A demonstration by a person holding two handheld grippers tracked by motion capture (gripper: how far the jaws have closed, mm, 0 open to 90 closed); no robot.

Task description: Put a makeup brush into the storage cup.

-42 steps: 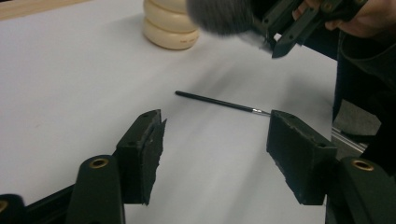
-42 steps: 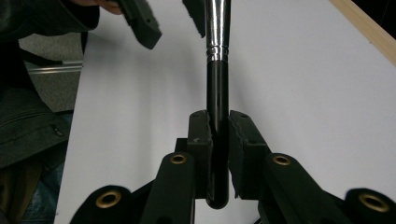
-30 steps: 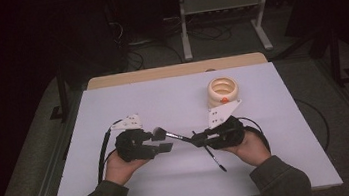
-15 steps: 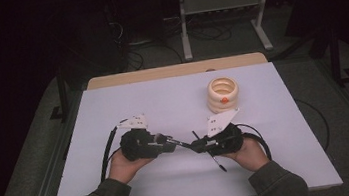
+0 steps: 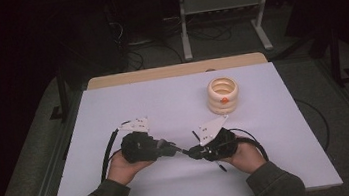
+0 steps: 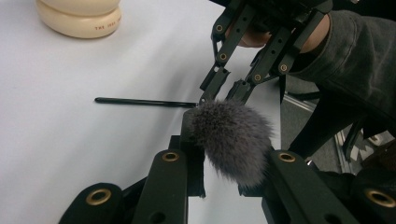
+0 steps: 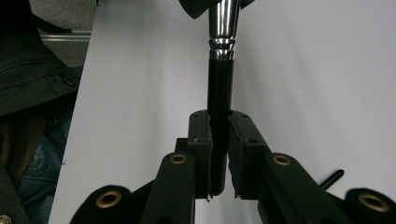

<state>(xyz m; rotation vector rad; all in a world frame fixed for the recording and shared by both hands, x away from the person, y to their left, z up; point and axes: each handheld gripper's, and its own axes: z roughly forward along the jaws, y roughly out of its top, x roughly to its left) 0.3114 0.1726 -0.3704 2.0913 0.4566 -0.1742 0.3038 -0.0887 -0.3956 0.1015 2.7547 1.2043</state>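
**Makeup brush held between two claws**

Here, near the front of the white bench (image 5: 114, 115), the two claws meet tip to tip. The right claw (image 7: 219, 140) is pressed tight on the black handle of a makeup brush (image 7: 220, 79). The left claw (image 6: 224, 154) has just been closing, its jaws now against the fluffy grey bristle head (image 6: 231, 140). A thin black stick (image 6: 144, 101) lies on the bench. A cream ribbed holder (image 5: 223, 95) stands far right, well apart.
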